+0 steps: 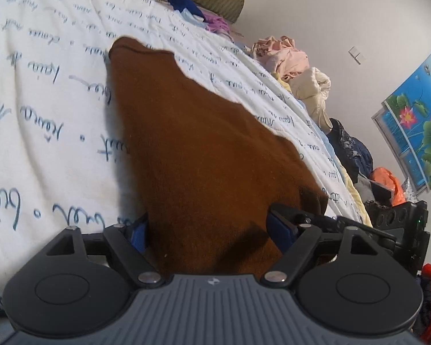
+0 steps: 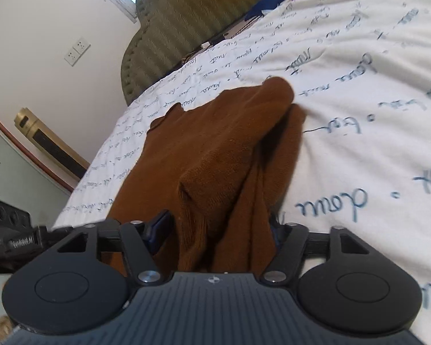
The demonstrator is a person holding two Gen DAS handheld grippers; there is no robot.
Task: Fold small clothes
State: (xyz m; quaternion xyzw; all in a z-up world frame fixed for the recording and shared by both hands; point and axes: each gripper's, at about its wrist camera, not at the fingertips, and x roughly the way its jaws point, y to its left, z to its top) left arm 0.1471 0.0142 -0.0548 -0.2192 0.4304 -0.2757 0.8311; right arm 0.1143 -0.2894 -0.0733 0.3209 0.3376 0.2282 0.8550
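— Brown knit garment: where was it?
— On the bed, one end clenched in each hand-held gripper, left and right; folding barely begun, bunched.

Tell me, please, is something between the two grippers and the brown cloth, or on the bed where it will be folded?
Nothing visible. The brown cloth lies between the fingers of the left gripper and the right gripper. The white bedspread around it looks bare; other clothes sit at the far edge.
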